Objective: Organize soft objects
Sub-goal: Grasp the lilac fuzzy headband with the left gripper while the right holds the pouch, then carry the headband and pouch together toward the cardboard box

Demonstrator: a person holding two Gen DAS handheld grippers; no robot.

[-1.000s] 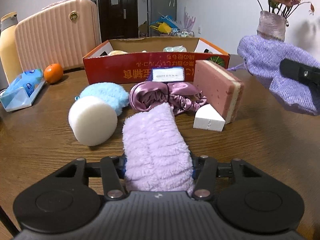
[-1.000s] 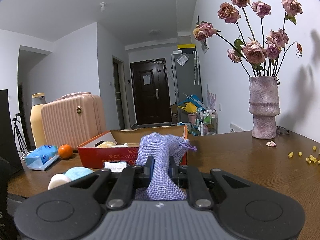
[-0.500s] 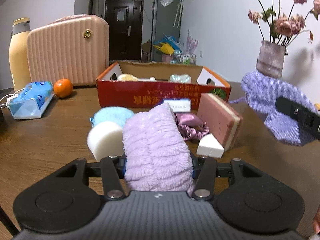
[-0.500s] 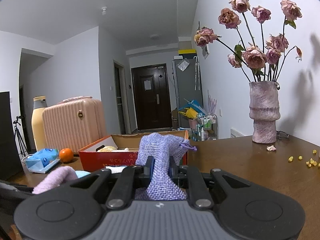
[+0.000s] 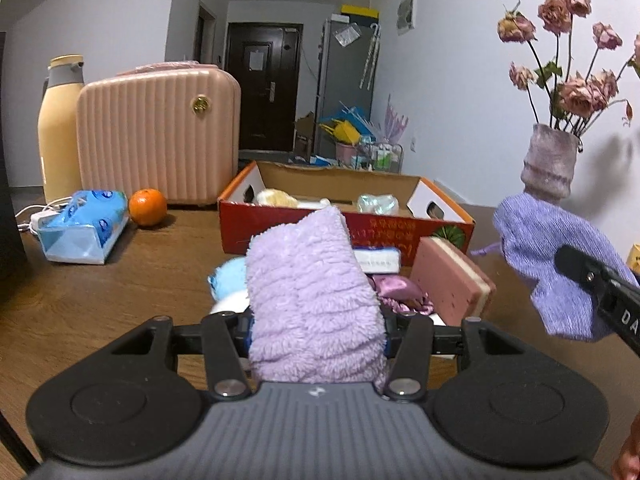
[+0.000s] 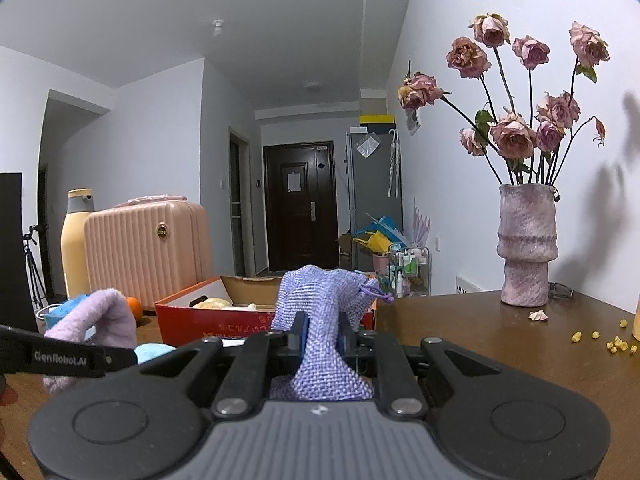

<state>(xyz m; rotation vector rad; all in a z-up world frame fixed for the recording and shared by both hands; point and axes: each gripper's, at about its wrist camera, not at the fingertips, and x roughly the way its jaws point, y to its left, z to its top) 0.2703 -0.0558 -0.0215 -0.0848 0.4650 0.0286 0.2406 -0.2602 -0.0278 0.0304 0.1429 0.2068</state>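
Brown wooden desk point(image 5: 100, 304) carries the work area, with a white wall, a dark door and a grey cabinet behind it. Left gripper point(image 5: 316, 322) has its fingers point(image 5: 224, 340) clamped on a fluffy lilac cloth point(image 5: 308, 292), which stands up between them, clear of the desk. Right gripper point(image 6: 320, 330) has its fingers point(image 6: 298, 332) pressed tight on a knitted purple pouch point(image 6: 324, 300), whose drawstring hangs off to the right of the fingers. Ahead of both pairs of fingers sits an open red cardboard box point(image 5: 288, 224) with a few pale items inside. Only the left wrist view shows the objects lying just beyond its fingers: a pink sponge block point(image 5: 452, 280) to the right, a shiny purple scrunchie point(image 5: 400, 288) next to the cloth, and a blue puff point(image 5: 228, 276) to the left. That view also shows the tissue pack point(image 5: 84, 224) and the orange point(image 5: 147, 207) far left of the fingers in full; the right wrist view leaves them mostly hidden behind the lilac cloth. Only the right wrist view shows yellow crumbs point(image 6: 612, 342) and a fallen petal point(image 6: 538, 315) on the desk right of its fingers. Both views include the pink suitcase point(image 5: 160, 136), the yellow bottle point(image 5: 60, 128) and the vase of dried roses point(image 6: 526, 244). Each view catches the other gripper at its edge.
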